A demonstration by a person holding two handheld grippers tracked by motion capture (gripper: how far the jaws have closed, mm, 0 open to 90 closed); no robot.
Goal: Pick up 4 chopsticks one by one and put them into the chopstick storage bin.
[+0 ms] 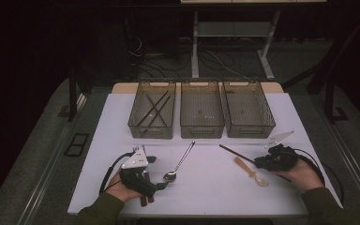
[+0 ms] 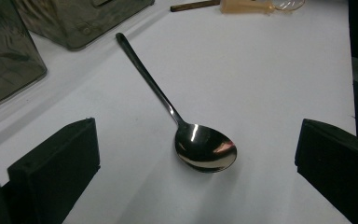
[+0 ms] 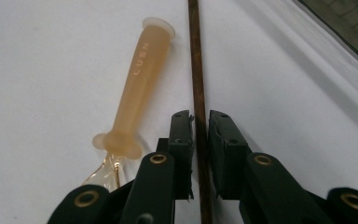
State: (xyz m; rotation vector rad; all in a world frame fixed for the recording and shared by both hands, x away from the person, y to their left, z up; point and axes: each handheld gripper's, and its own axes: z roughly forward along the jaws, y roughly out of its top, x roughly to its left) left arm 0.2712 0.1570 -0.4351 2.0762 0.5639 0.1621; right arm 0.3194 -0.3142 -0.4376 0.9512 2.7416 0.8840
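Observation:
A metal spoon (image 1: 180, 161) lies on the white table (image 1: 206, 192), its bowl toward me. My left gripper (image 1: 157, 172) stands open on either side of that bowl (image 2: 205, 147) without touching it. To the right lies a brown chopstick (image 1: 234, 153), and beside it a small spoon (image 1: 246, 168) with an amber handle and a clear bowl. My right gripper (image 1: 262, 163) is low over the table. In the right gripper view its pads (image 3: 182, 135) press on the chopstick (image 3: 196, 56) from both sides. The amber handle (image 3: 142, 79) lies just left of the jaws, apart from them.
Three translucent bins stand in a row at the back of the table. The left bin (image 1: 151, 132) holds dark chopsticks; the middle bin (image 1: 202, 131) and the right bin (image 1: 249, 131) look bare. Table edges run close on both sides.

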